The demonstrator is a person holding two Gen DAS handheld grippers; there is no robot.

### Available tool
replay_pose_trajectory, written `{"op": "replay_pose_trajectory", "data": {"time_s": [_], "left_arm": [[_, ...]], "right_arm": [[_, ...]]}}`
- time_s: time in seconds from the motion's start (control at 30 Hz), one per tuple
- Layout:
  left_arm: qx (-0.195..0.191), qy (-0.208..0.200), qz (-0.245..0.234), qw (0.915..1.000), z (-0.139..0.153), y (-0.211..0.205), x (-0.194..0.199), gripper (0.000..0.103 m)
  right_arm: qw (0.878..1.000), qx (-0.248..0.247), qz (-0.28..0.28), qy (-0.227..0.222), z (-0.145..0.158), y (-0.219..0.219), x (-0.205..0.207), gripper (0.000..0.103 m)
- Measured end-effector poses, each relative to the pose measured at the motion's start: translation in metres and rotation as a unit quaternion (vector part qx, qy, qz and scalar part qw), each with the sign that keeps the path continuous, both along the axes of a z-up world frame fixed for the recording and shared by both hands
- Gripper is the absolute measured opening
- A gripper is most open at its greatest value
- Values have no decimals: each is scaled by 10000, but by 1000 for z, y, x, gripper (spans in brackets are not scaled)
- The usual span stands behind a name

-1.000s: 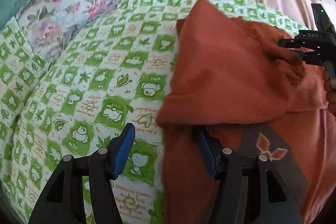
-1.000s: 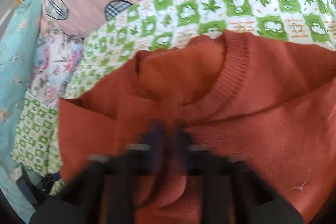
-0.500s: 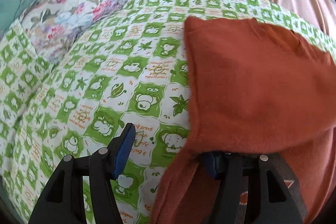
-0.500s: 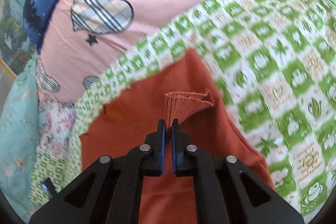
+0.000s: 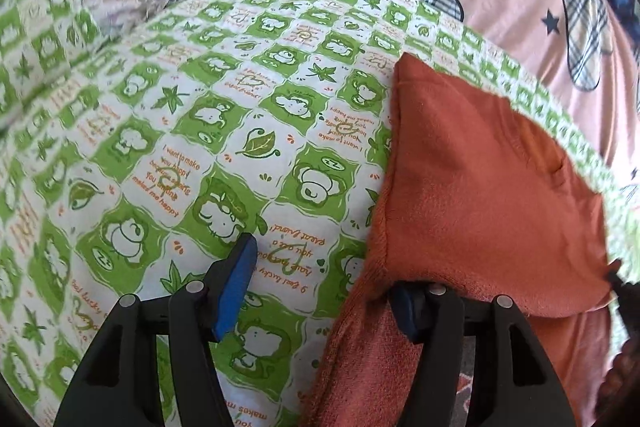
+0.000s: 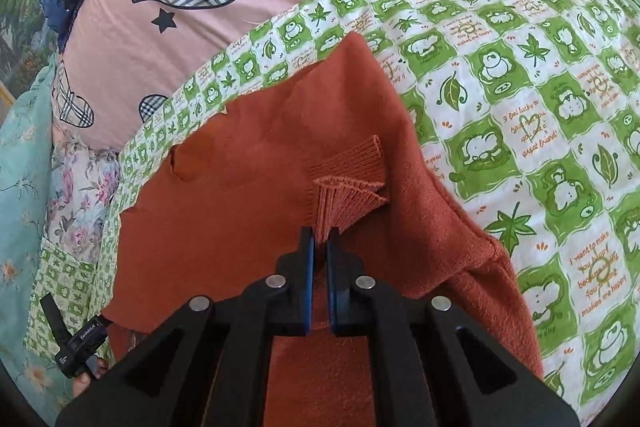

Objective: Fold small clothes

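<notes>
Left gripper (image 5: 320, 291) is seen spread wide, one finger tucked under the rust sweater (image 5: 480, 187) on the green quilt (image 5: 200, 131).

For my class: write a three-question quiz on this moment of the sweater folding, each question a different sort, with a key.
1. True or false: the right gripper is shut on the sweater's ribbed cuff.
2. Multiple choice: the sweater lies on A) a bare wooden table, B) a green checked quilt, C) a blue towel.
3. Fill in: the left gripper is ____, with one finger over the quilt and the other under the sweater's edge.

Key: 1 true; 2 B; 3 open.
</notes>
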State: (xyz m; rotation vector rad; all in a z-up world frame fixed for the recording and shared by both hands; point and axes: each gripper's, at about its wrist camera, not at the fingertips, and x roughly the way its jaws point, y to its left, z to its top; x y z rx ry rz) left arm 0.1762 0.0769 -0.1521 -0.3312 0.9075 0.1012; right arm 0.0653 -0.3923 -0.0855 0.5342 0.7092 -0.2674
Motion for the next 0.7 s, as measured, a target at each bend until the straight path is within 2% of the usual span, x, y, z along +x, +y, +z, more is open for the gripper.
{"op": "replay_pose_trajectory", "data": {"time_s": [0.07,0.1,0.17,0.2,0.27,0.4,0.43,0.5,0.57,0.7], "left_arm": [[-63,-18,-13,10000,0,1,0,63],[-70,-23,-14,10000,0,1,0,63],[-46,-24,-21,10000,0,0,0,63],[-38,-25,-21,10000,0,0,0,63],[-46,-39,-12,10000,0,1,-3,63],[-39,-51,-8,10000,-1,0,-3,64],[0,-44,-14,10000,-1,-1,-3,64],[3,-29,-18,10000,-1,0,-2,64],[-70,-13,-13,10000,0,2,-2,64],[-139,4,-26,9999,1,8,-8,64]], "right_arm": [[9999,-80,98,-82,7,4,5,6],[9990,-209,217,-318,19,10,6,6],[9946,-607,388,-749,44,22,0,6],[9930,-811,375,-770,52,26,-2,6],[9948,-817,309,-519,45,19,-1,6],[9979,-493,112,413,-6,0,5,9],[9980,-360,25,516,-15,-3,2,9],[9991,-307,-61,283,-12,-3,-8,11],[9981,-531,-243,179,1,3,-18,12],[9978,-607,-173,-185,29,14,-32,14]]}}
